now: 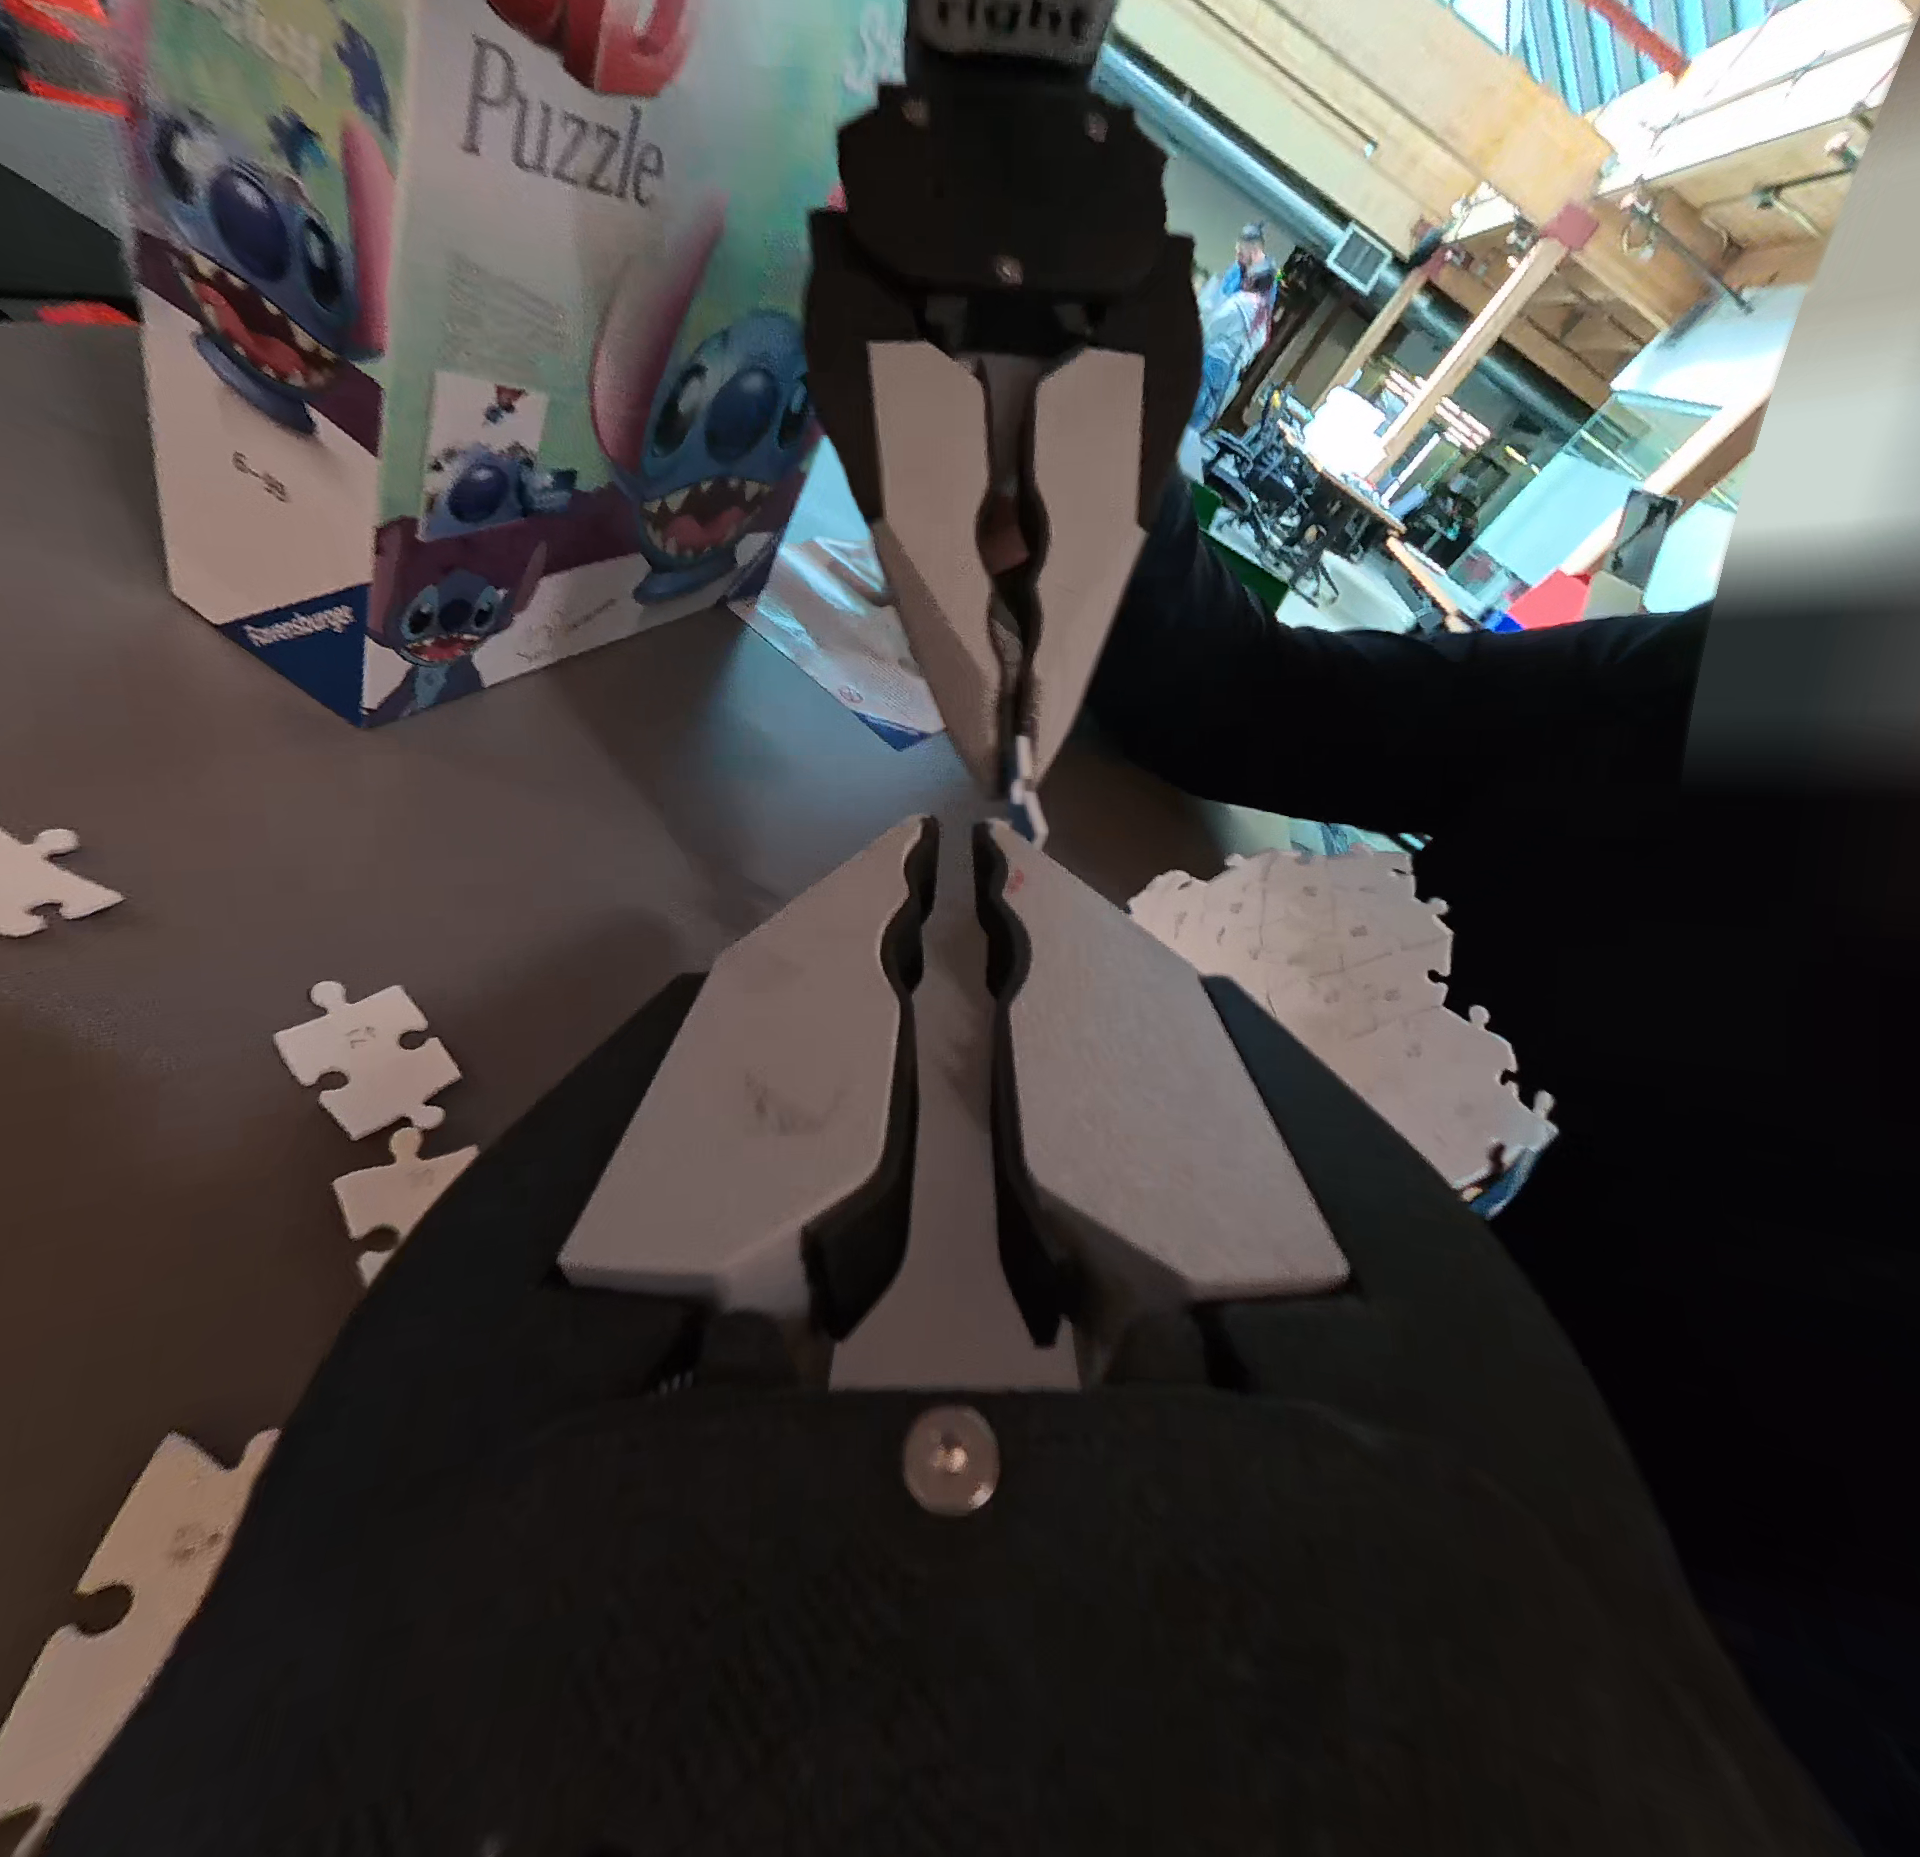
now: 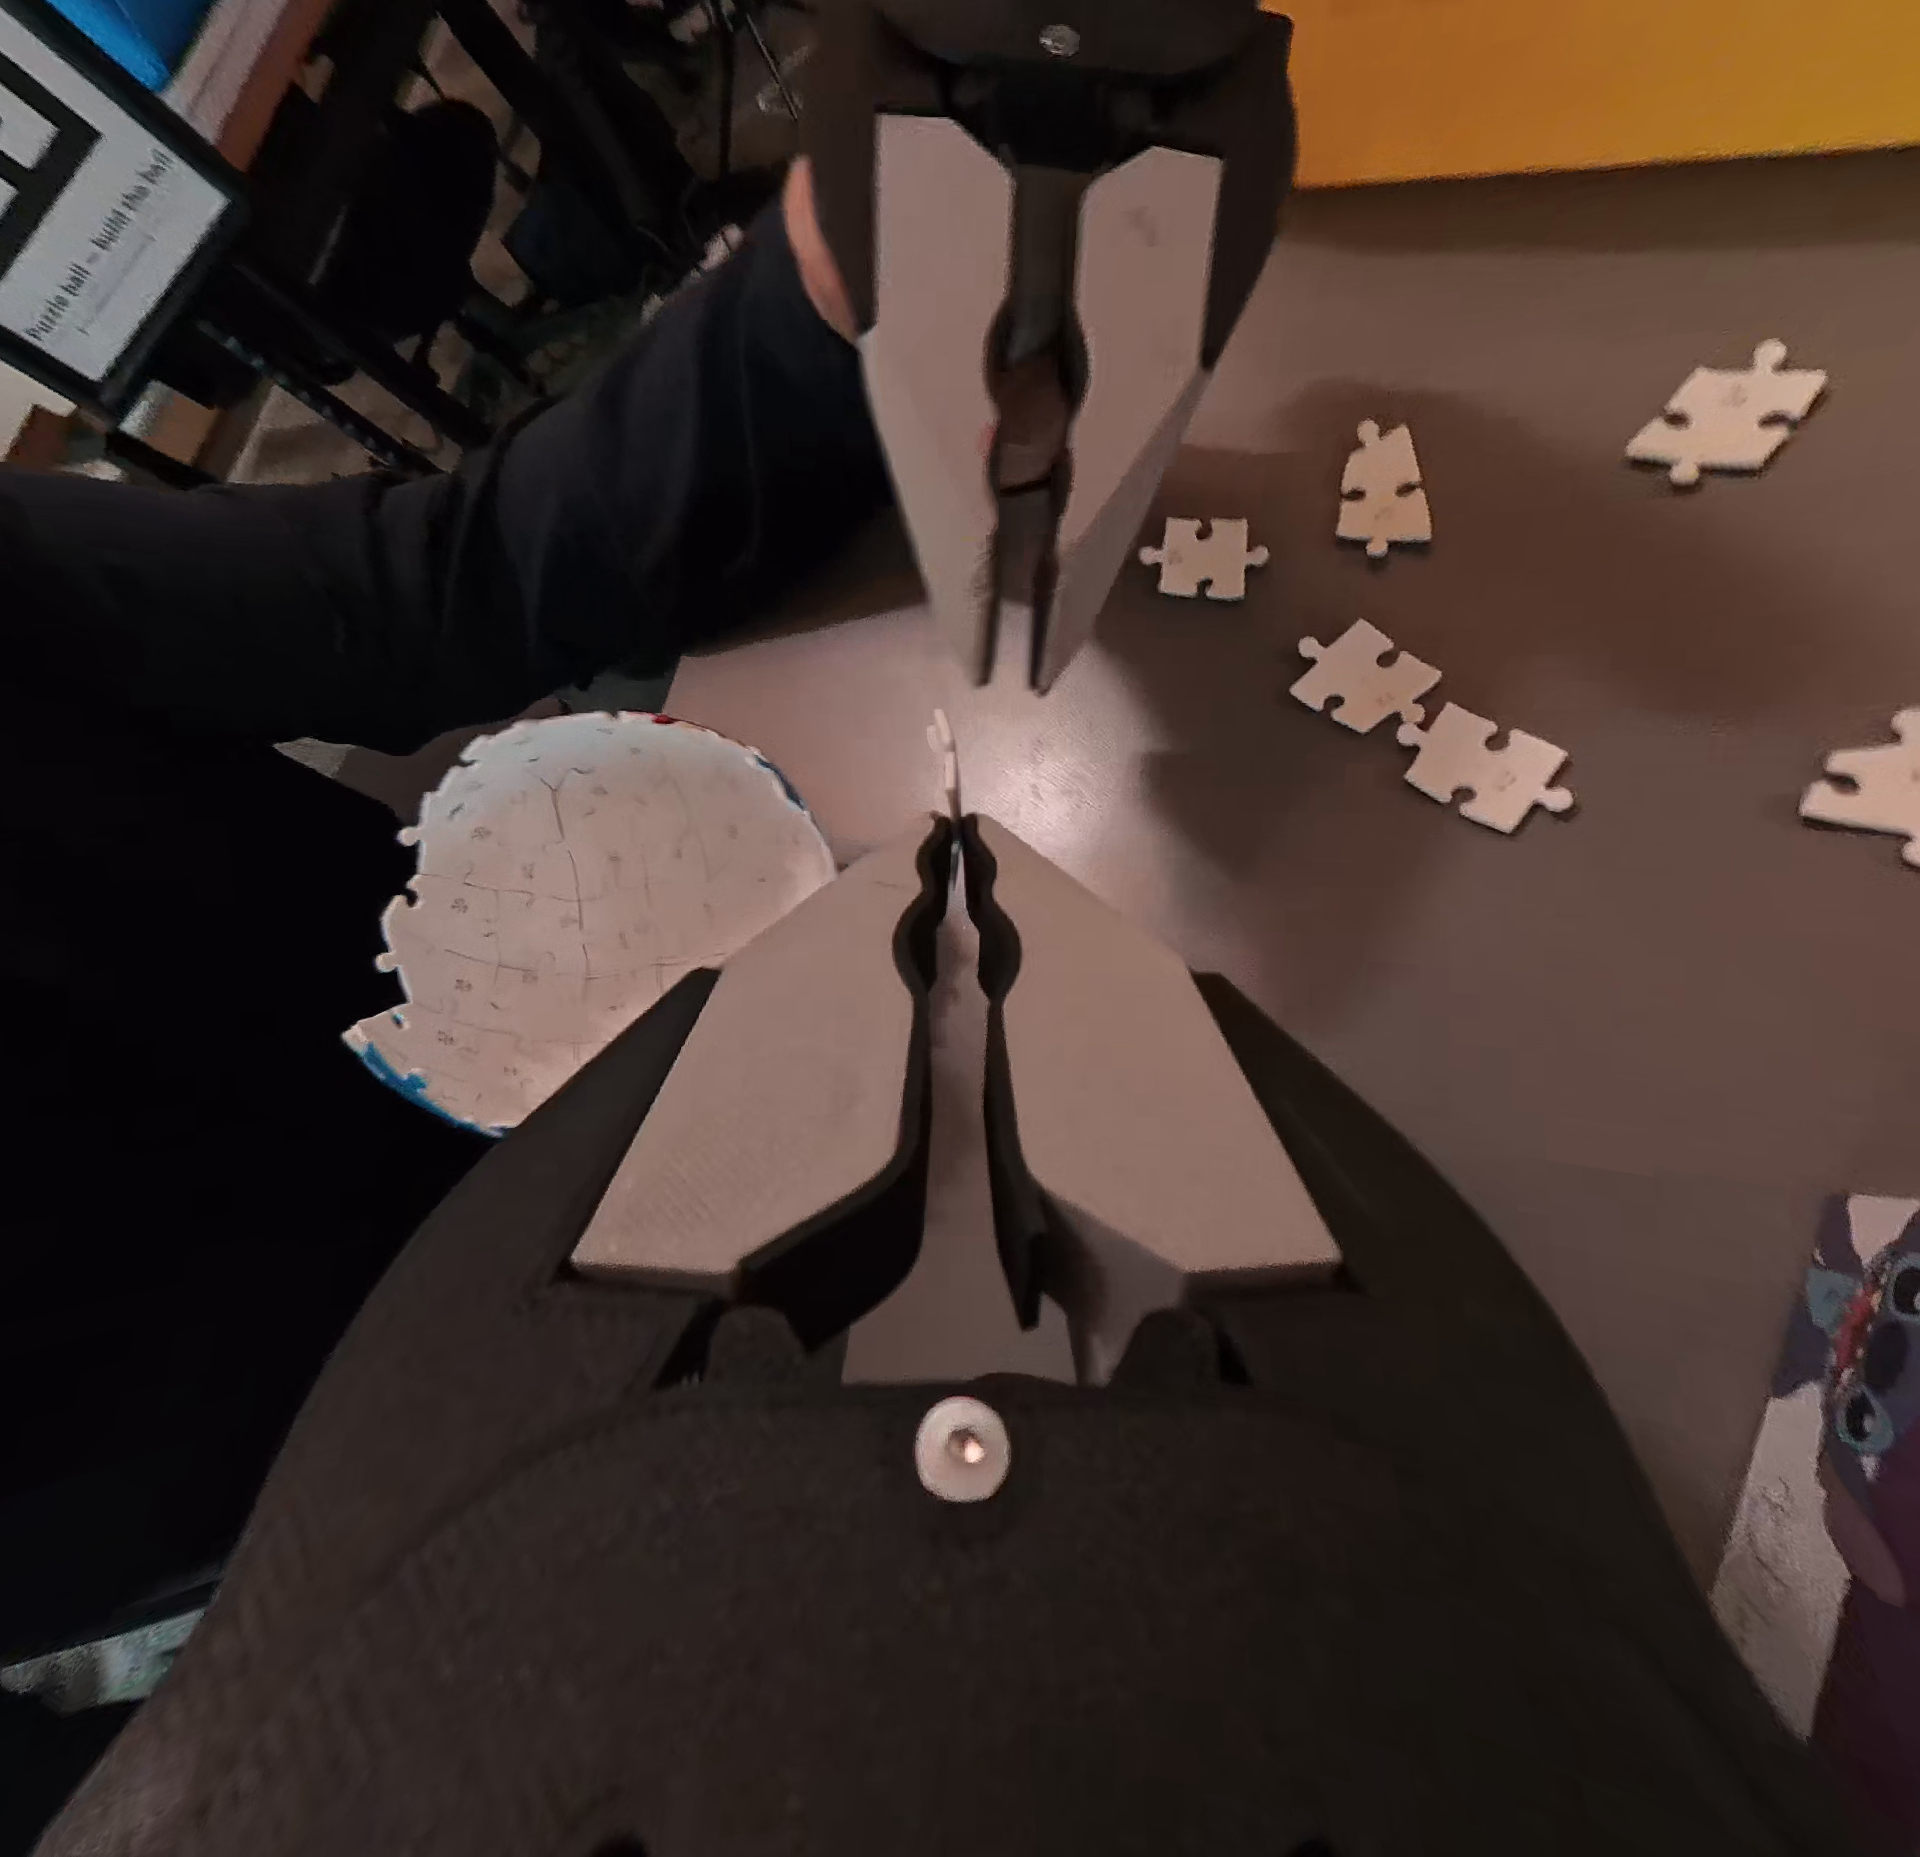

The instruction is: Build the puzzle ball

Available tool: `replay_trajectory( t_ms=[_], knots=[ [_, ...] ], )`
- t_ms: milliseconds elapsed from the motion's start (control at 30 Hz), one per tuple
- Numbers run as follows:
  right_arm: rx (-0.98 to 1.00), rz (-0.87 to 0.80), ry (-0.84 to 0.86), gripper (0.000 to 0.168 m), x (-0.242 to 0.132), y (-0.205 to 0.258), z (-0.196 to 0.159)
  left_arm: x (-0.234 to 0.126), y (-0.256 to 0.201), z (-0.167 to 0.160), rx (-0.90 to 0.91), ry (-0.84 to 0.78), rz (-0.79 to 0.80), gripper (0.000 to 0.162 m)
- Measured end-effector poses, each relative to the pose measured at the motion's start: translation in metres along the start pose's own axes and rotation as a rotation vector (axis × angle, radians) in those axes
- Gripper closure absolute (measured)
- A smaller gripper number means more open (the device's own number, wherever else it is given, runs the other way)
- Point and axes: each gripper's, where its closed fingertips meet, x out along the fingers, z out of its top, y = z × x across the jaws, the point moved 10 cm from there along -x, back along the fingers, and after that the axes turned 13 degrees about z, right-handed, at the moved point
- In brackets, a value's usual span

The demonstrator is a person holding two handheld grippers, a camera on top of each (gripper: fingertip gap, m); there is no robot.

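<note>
My right gripper [image 2: 954,822] is shut on a single puzzle piece [image 2: 945,758], held edge-on above the grey table [image 2: 1351,976]. My left gripper [image 1: 956,833] faces it tip to tip, jaws a narrow gap apart and empty. In the left wrist view the right gripper [image 1: 1013,758] points at me with the piece [image 1: 1023,794] sticking out, just off my right fingertip. In the right wrist view the left gripper [image 2: 1010,680] stops short of the piece. The part-built puzzle ball [image 2: 561,893], a white-inside bowl with a blue outer edge, rests on the table beside both grippers [image 1: 1320,976].
Several loose white pieces lie on the table [image 2: 1366,675] [image 1: 364,1054]. The puzzle box [image 1: 499,353] stands at the back left, also near the right gripper [image 2: 1849,1392]. A leaflet [image 1: 842,623] lies behind it. Dark sleeves [image 1: 1403,727] reach in from the ball's side. Left tips and right tips are each some 20 centimetres from the part-built puzzle ball [image 2: 561,893].
</note>
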Motion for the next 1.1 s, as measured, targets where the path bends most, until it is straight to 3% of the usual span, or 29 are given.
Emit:
replay_trajectory(
  t_ms=[167,433,700,1100],
  knots=[
    [-0.12,0.031,0.033,0.168,0.017,0.018,-0.006,-0.009,0.008,0.004,-0.048,-0.082,0.032,0.16],
    [-0.204,0.009,0.157,0.168,0.044,0.032,-0.015,-0.002,0.006,0.001,-0.041,-0.034,0.077,0.158],
    [-0.217,-0.012,0.219,0.168,0.054,0.032,-0.022,-0.013,-0.033,-0.007,0.031,0.151,0.311,0.153],
    [-0.22,-0.052,0.233,0.168,0.051,0.035,-0.02,0.01,-0.093,-0.01,0.059,0.441,0.369,0.151]
  ],
)
